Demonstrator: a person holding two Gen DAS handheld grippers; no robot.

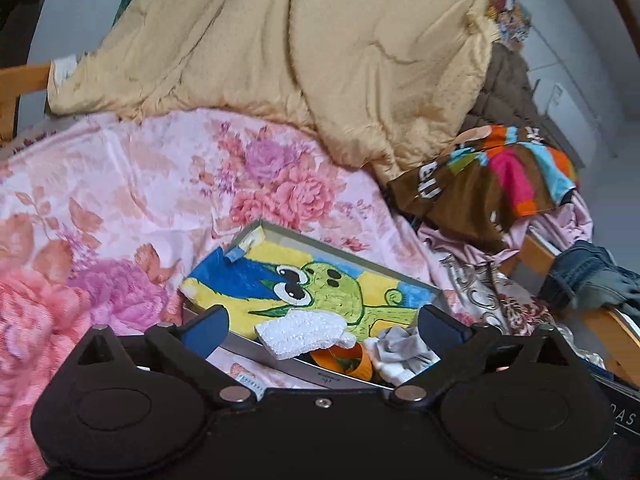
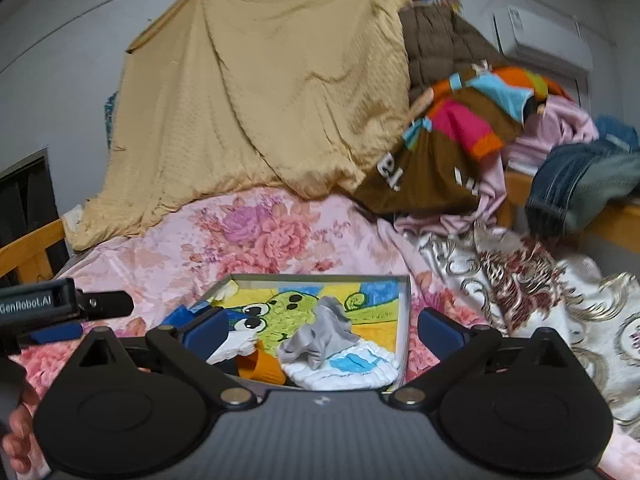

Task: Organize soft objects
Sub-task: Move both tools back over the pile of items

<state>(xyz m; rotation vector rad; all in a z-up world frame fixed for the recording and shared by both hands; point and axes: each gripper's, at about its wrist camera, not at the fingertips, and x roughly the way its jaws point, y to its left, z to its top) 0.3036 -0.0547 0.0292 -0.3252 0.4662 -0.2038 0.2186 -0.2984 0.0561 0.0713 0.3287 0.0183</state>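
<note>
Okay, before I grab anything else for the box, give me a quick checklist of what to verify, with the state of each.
1. Left hand-held gripper open and holding nothing: ok.
2. Right hand-held gripper open and holding nothing: ok.
3. Shallow box sits on the floral bedspread within view of both cameras: ok.
4. Grey cloth fully inside the box: ok.
5. Frog towel fully inside the box: not ok, its blue corner hangs over the rim.
6. Room left in the box: cannot tell.

Both grippers spread, unloaded
</note>
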